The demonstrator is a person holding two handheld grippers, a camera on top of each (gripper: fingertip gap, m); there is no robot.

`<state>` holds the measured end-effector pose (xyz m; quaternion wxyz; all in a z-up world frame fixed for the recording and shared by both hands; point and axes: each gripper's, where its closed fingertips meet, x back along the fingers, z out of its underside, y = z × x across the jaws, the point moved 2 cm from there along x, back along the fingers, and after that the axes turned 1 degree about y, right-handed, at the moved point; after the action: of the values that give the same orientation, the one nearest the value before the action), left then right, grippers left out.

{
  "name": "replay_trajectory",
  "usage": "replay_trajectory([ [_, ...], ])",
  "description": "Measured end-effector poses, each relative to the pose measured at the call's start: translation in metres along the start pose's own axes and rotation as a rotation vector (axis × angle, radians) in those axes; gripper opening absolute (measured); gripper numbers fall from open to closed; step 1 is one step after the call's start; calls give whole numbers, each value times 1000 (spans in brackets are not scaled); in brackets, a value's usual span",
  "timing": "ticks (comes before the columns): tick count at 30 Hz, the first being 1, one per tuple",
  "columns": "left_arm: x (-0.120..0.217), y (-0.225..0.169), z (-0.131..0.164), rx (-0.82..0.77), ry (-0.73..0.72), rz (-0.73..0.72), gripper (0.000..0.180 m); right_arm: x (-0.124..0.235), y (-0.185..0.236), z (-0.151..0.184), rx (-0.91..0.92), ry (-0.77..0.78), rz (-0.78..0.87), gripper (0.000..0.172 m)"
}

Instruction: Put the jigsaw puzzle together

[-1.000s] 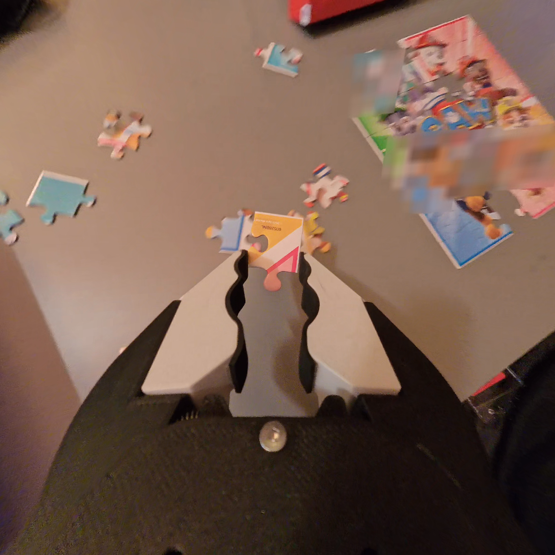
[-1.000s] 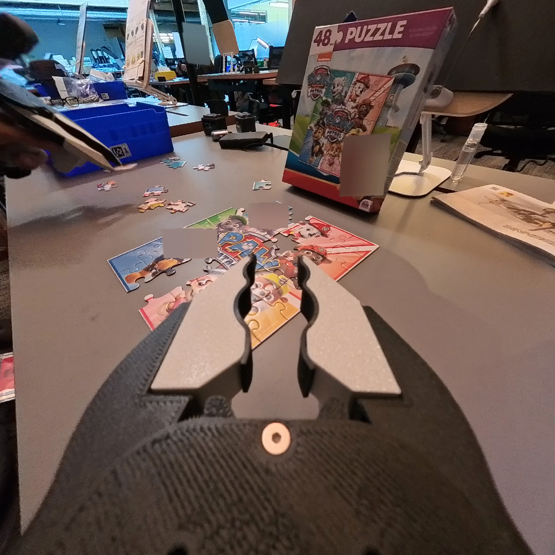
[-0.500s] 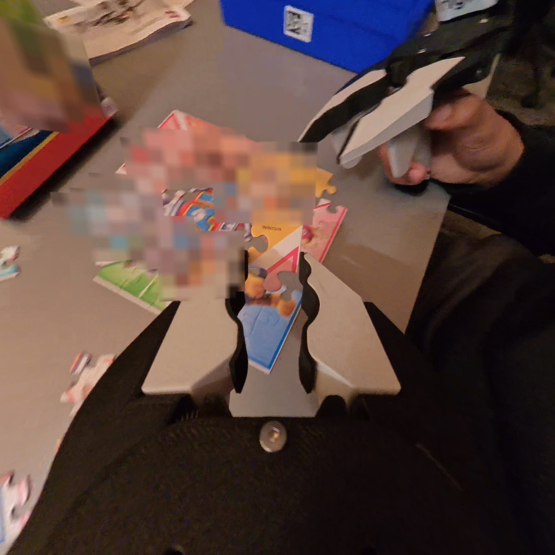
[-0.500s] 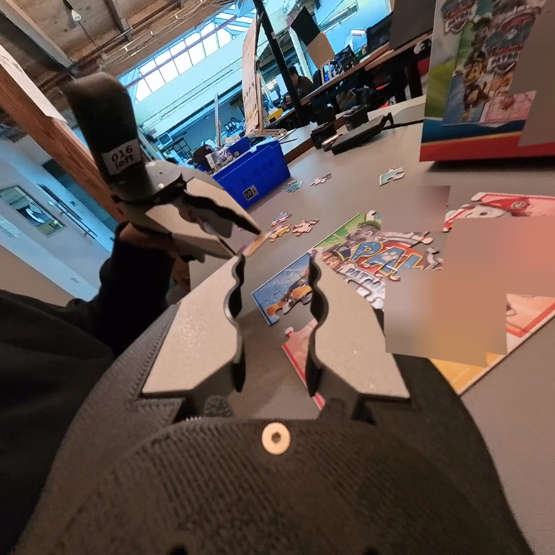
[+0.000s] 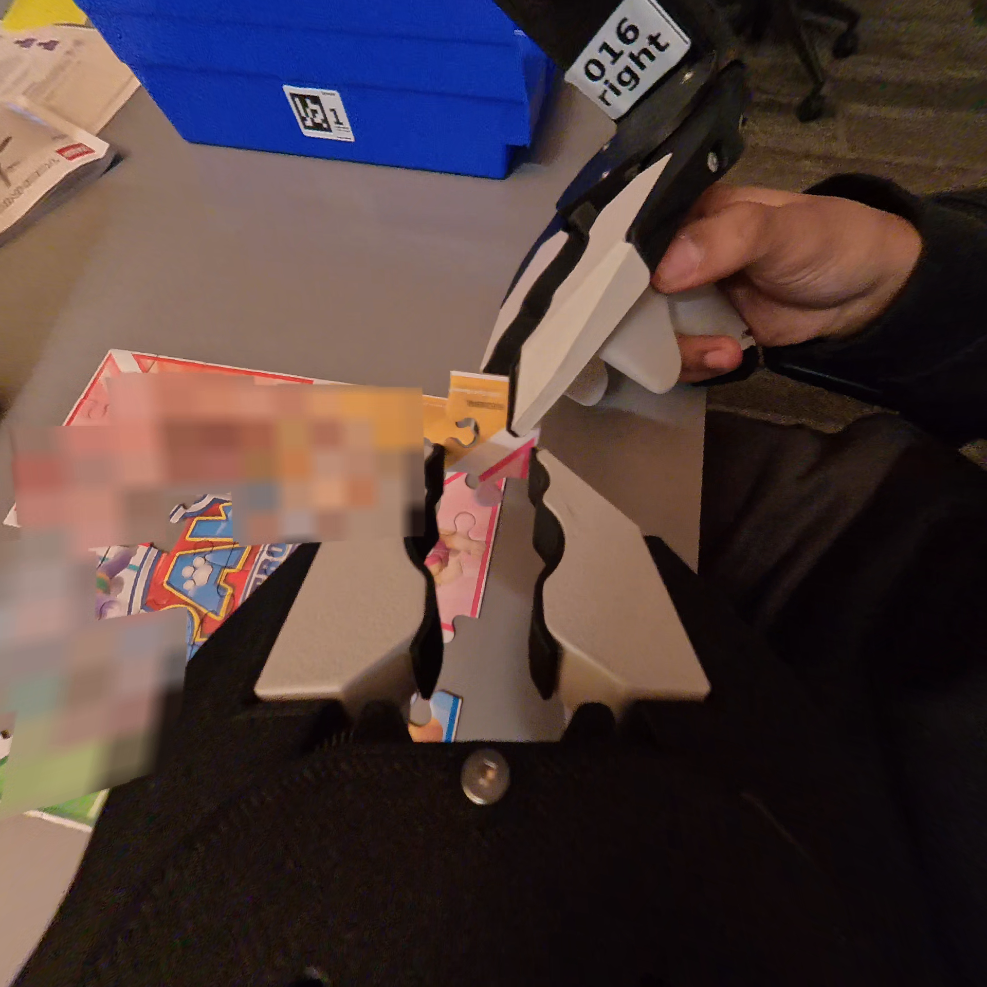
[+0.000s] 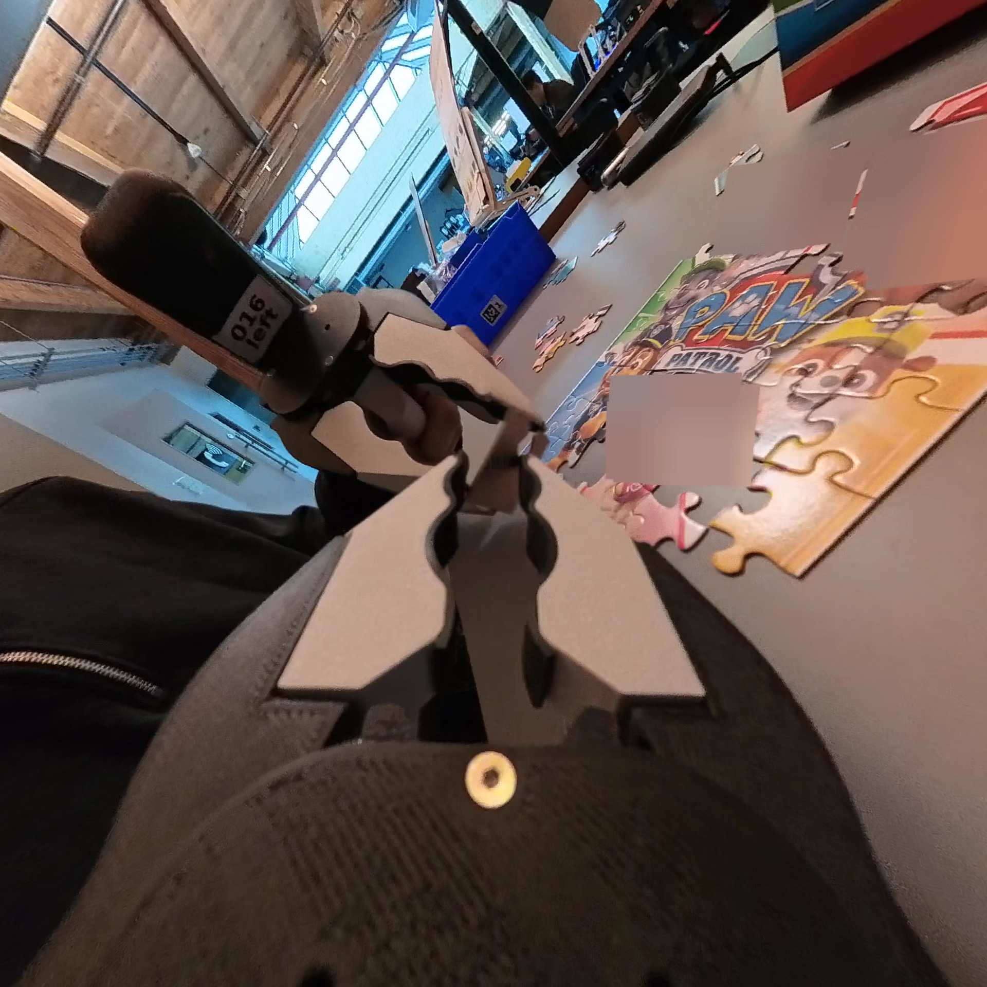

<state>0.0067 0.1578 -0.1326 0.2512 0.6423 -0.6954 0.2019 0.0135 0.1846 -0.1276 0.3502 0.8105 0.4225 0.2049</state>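
Grey fingertips of the left gripper (image 5: 483,459) are clamping a puzzle piece (image 5: 475,411), orange and white with a pink stripe. They are holding it upright just above the near corner of the partly assembled puzzle (image 5: 464,561). The pads are pressing on the piece's two side edges.

From the right, the right gripper (image 6: 492,472) is meeting the same piece. Its tips are straddling the piece's right edge, and in its own view the grey cardboard back is standing between its two fingertips. Whether those pads are pressing on it or only flanking it cannot be told. A hand (image 5: 785,267) in a dark sleeve is gripping that tool's pale trigger handle.

Below both tools, the pink border pieces of the assembled puzzle are lying flat on the grey table (image 5: 320,256), and its colourful middle section is spreading away to the left.

Farther out, several loose pieces (image 6: 569,334) are lying scattered on the table beyond the puzzle. Behind them a blue bin (image 5: 374,64) with a white tag is sitting at the far edge. Printed booklets (image 5: 42,155) are lying at the left, and the red-edged puzzle box (image 6: 854,69) is standing well off.
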Motion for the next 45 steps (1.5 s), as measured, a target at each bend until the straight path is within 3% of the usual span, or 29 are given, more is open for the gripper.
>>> replay_trajectory([
  [1, -2, 1, -1, -8, -3, -10, 26, 3, -2, 0, -9, -7, 9, 17],
  [3, -6, 1, -2, -11, -15, 0, 31, 9, -6, -1, -26, -26, 25, 0],
  [7, -13, 14, 12, 18, 29, -18, 38, 24, -22, -5, -39, -47, 144, 0],
  [12, -29, 26, 49, 30, 187, -37, 42, 35, -45, -5, -55, -31, 312, 0],
  [20, -37, 25, 53, 88, 146, -23, 41, 25, -55, 5, -118, 45, 342, 0],
  [24, -38, 27, 53, 89, 128, -25, 42, 22, -57, 7, -124, 71, 350, 25],
  [28, -36, 30, 53, 28, 120, -73, 41, 30, -54, -3, -46, 49, 375, 38],
  [32, -36, 31, 53, 37, 120, -70, 42, 47, -60, -18, 164, 31, 515, 46],
  [45, -37, 32, 54, 70, 125, -47, 42, 22, -55, 14, 497, 331, 568, 33],
])
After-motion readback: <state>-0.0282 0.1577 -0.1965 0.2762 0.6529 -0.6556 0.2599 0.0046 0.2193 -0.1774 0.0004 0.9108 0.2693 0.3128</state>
